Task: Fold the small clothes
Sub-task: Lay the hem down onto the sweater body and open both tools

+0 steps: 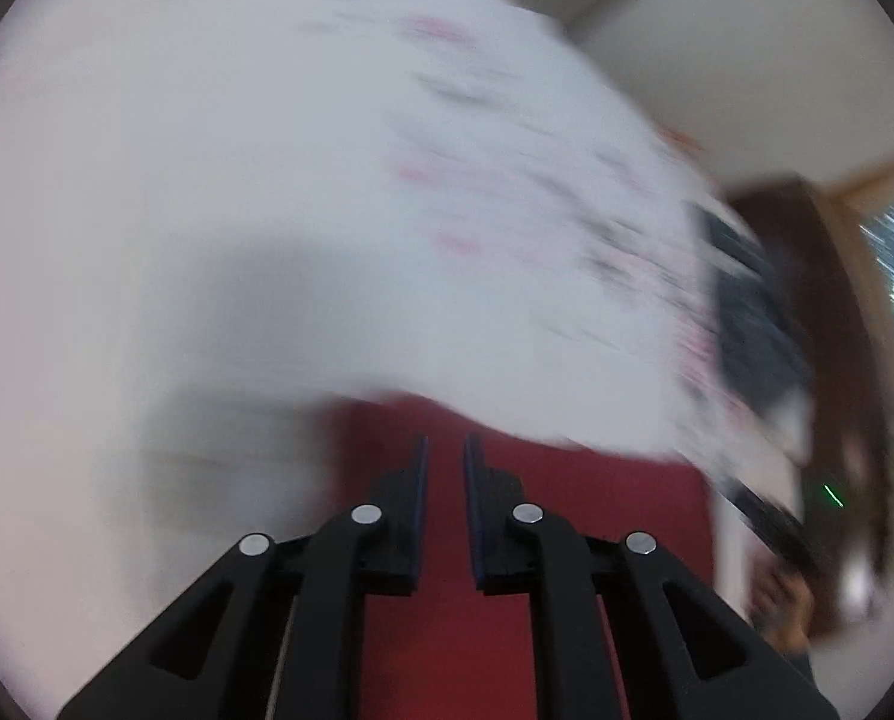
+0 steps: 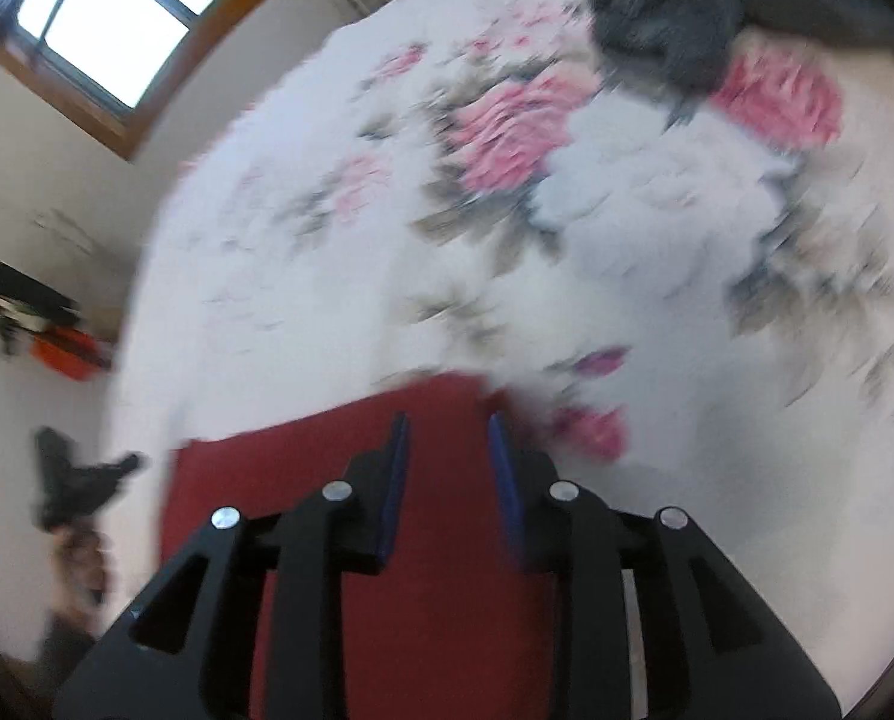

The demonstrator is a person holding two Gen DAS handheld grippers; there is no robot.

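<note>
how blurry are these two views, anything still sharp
Left wrist view: heavy motion smear over the white floral bedsheet; only the left gripper is crisp. Right wrist view: bedsheet flowers and dark grey garment streaked, right gripper sharp, window blown out.

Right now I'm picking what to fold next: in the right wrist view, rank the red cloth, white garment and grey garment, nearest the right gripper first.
1. Red cloth, directly under the right gripper.
2. White garment, ahead and right on the floral sheet.
3. Grey garment, farthest, top right.
</note>
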